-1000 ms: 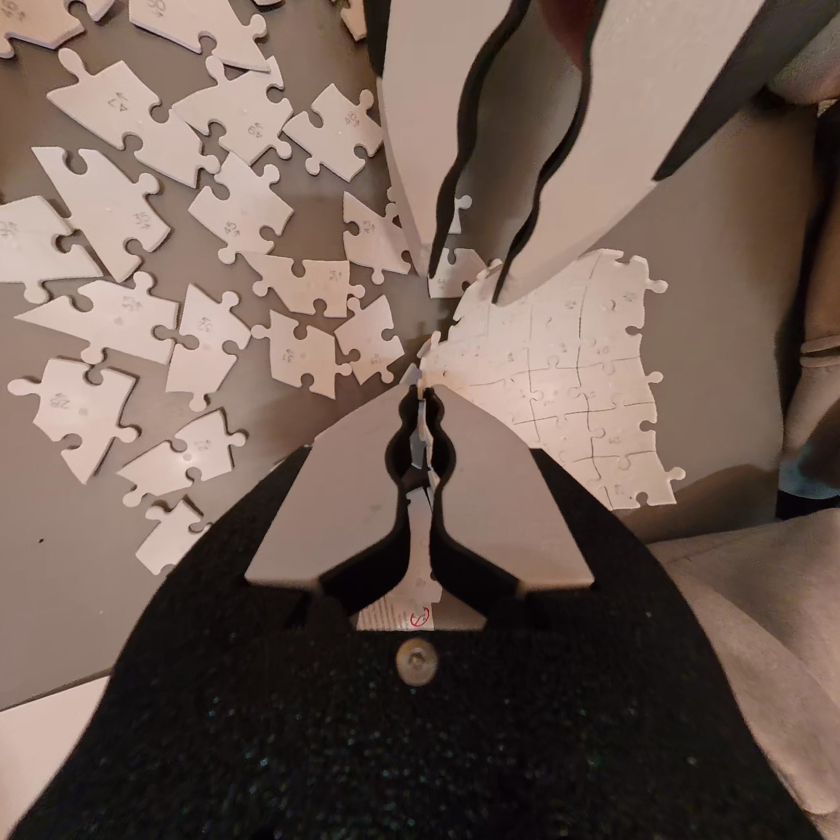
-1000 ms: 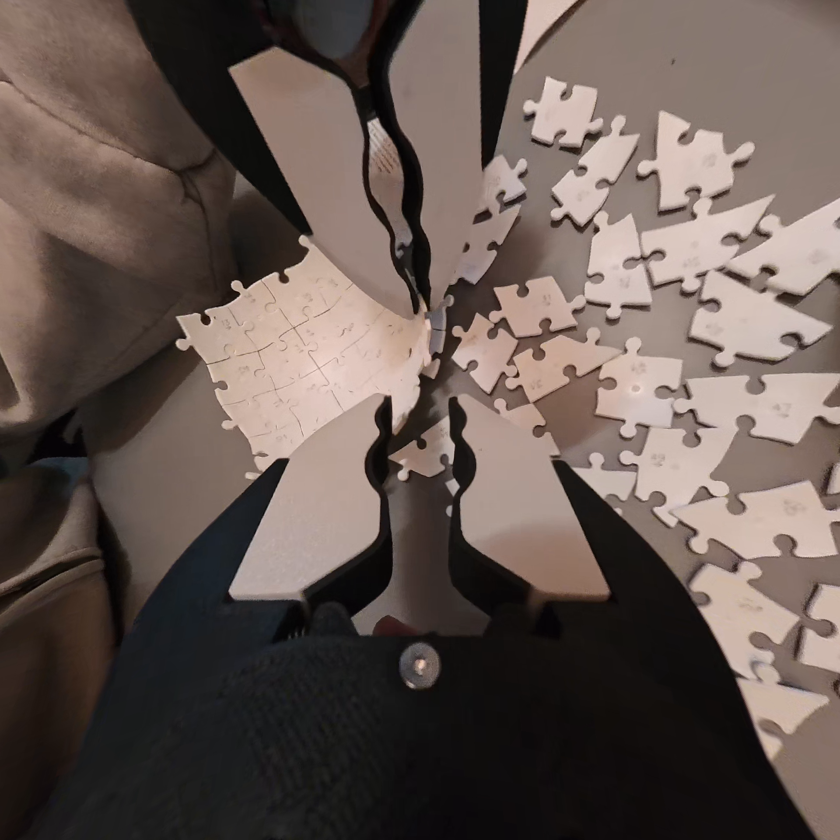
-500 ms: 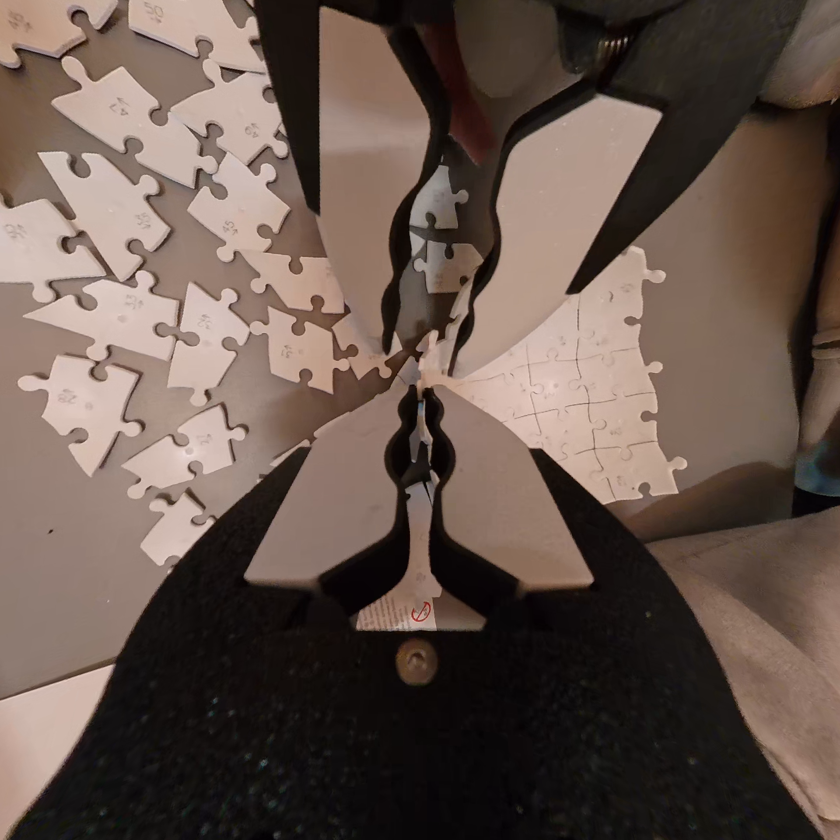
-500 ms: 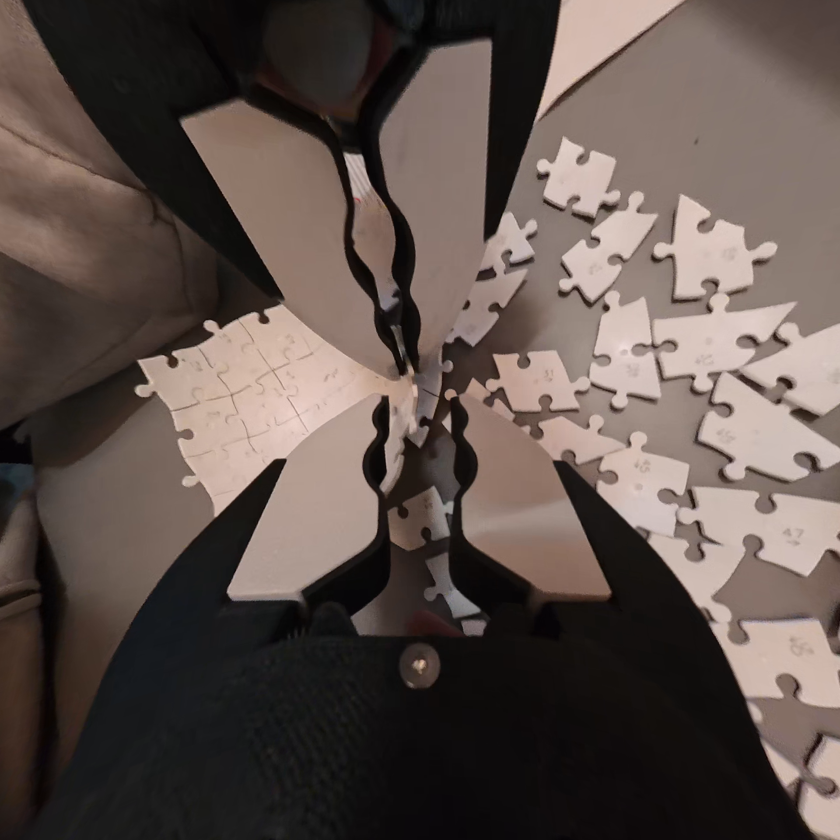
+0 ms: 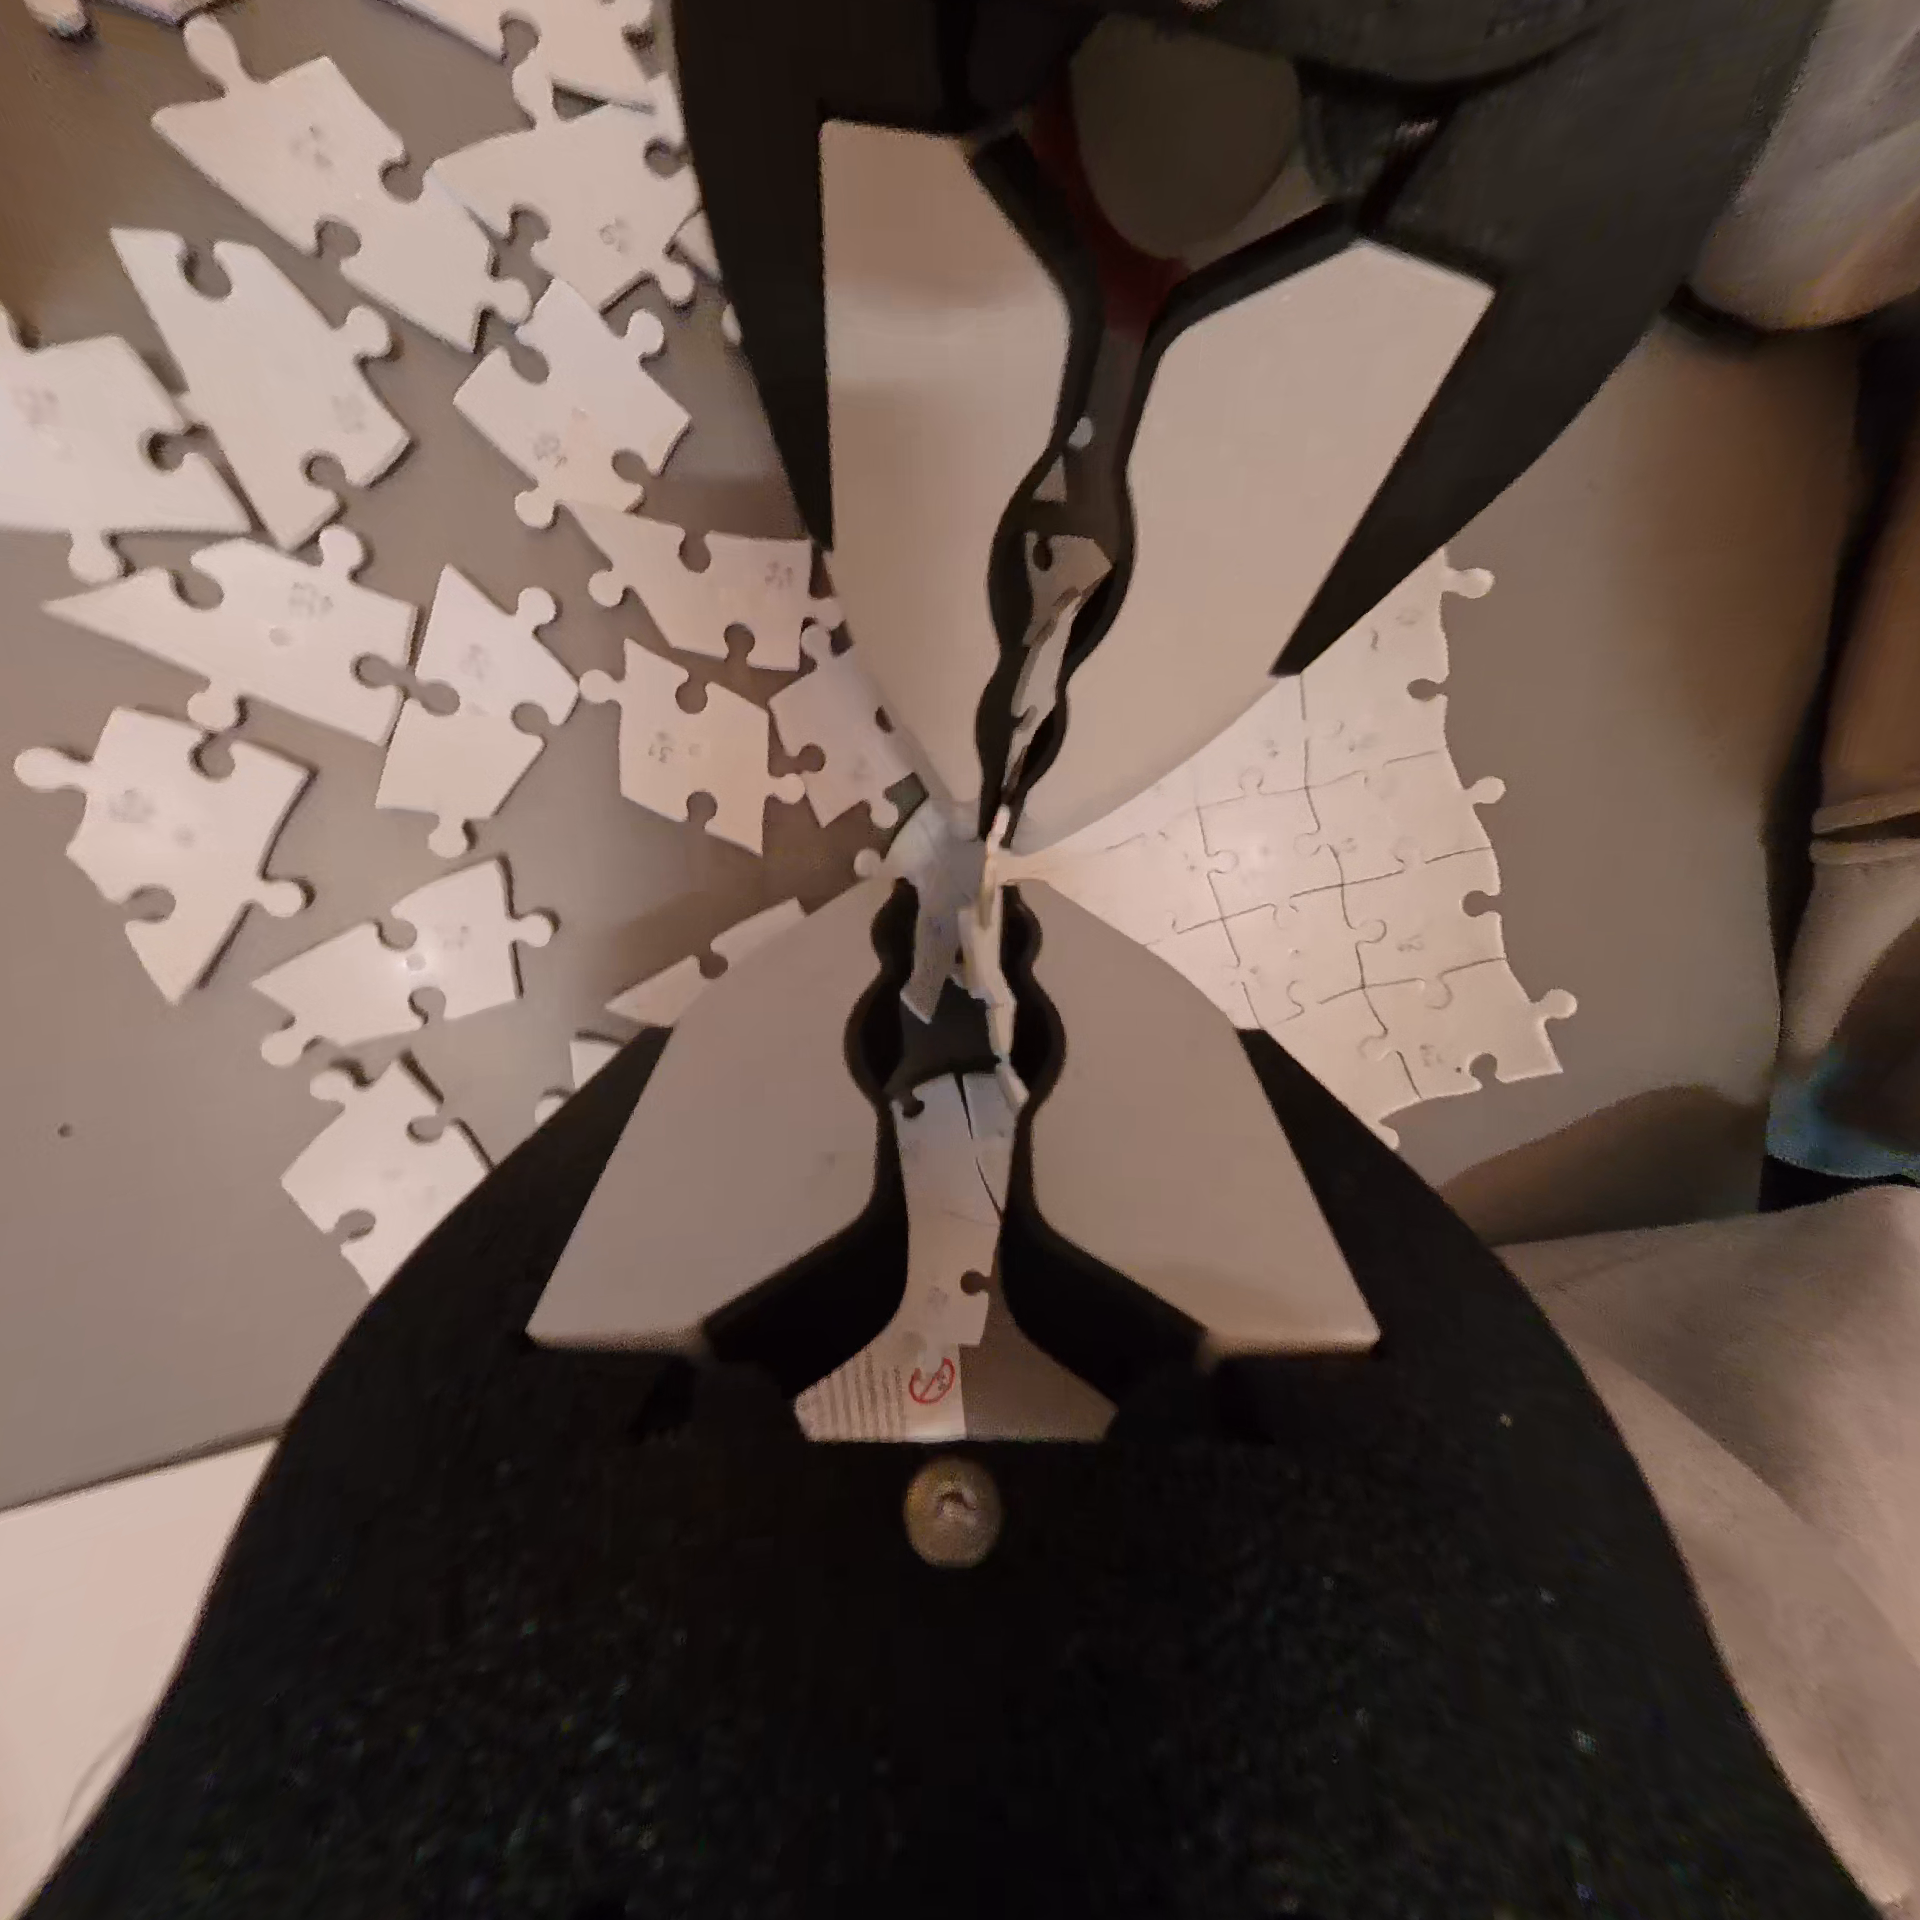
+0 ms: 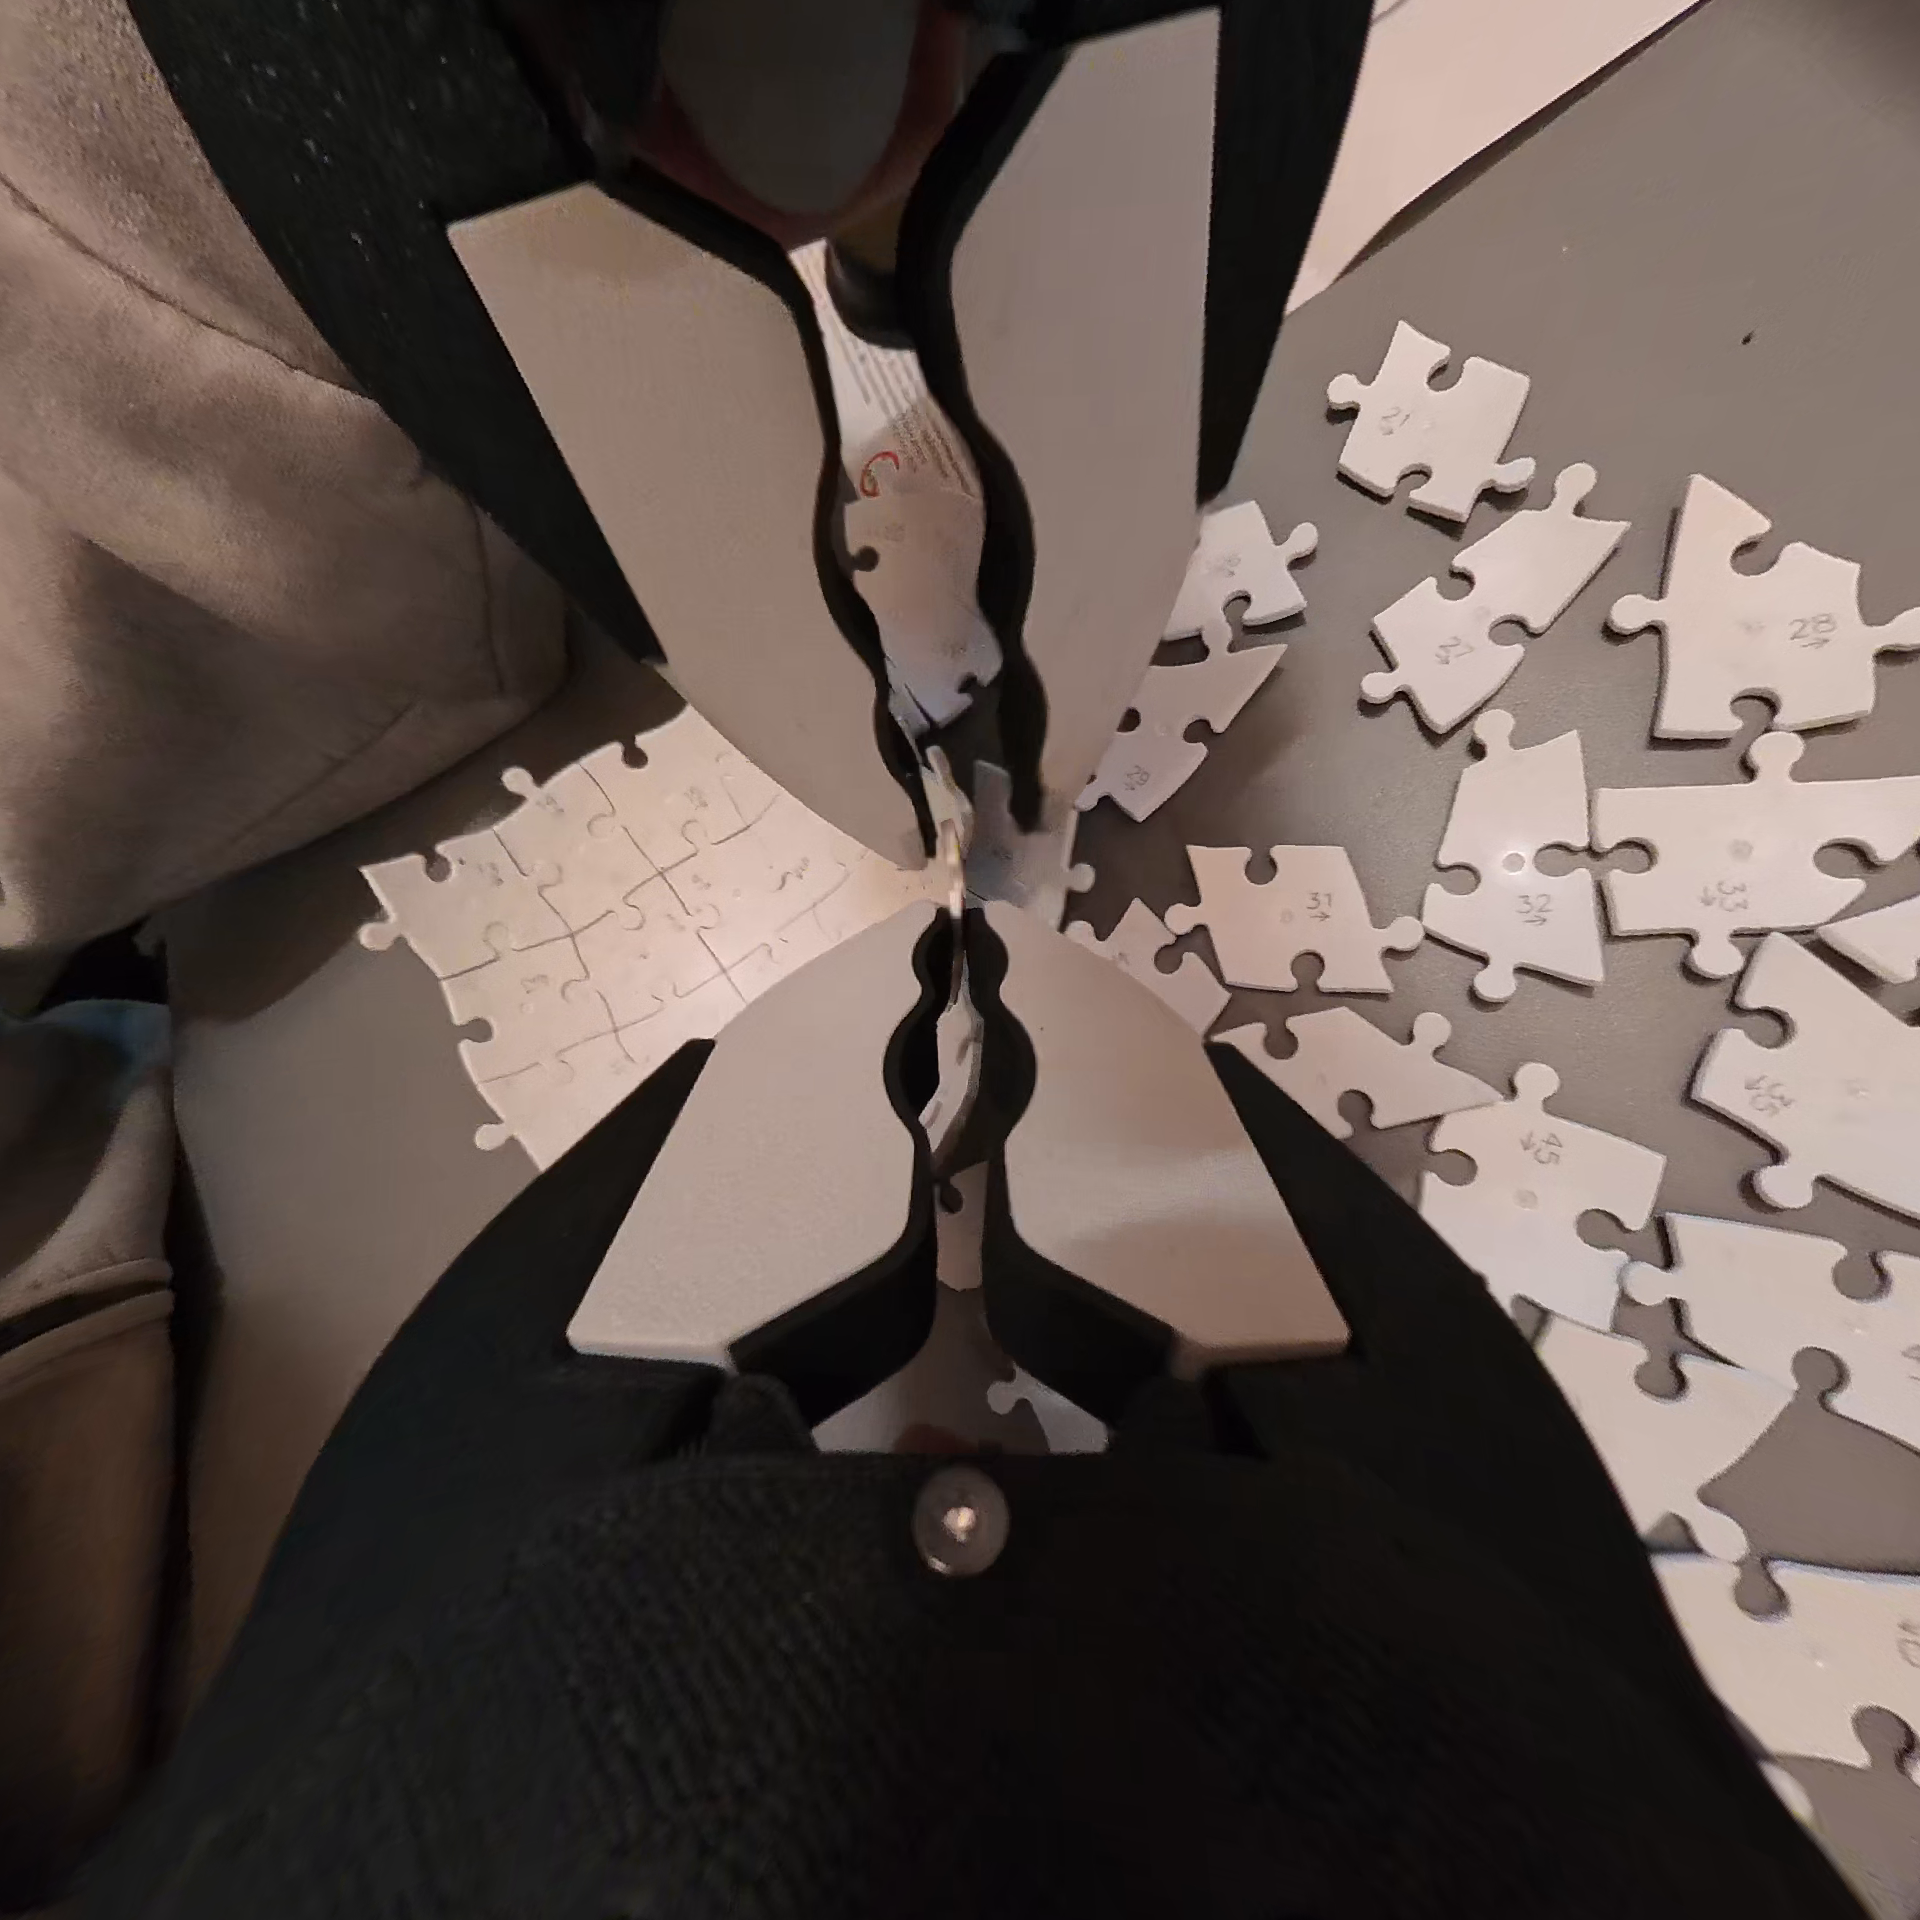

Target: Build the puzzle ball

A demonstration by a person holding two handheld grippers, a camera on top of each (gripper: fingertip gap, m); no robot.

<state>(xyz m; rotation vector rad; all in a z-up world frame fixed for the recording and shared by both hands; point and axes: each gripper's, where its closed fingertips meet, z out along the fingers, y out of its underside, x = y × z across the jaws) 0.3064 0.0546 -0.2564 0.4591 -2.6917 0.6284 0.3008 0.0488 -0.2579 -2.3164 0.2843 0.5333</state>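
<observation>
Closing since a second ago, the right claw (image 6: 961, 914) now pinches a white piece (image 6: 951, 831) tip-to-tip against the left claw (image 5: 971, 883), clamped on the joined puzzle section's (image 5: 1340, 873) edge. Loose pieces (image 6: 1538, 904) cover the grey worktop (image 6: 1621, 208).

Grey table (image 6: 1558, 260) beside beige cloth (image 6: 208, 416).

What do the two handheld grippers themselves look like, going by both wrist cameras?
They look alike. The left gripper has a black, grainy body that widens toward the camera, with a round metal screw at its centre. Its two fingers carry flat pale grey plates with wavy black inner edges. The right gripper has the same black body, central screw and pale, wavy-edged fingers. No cables show.
</observation>
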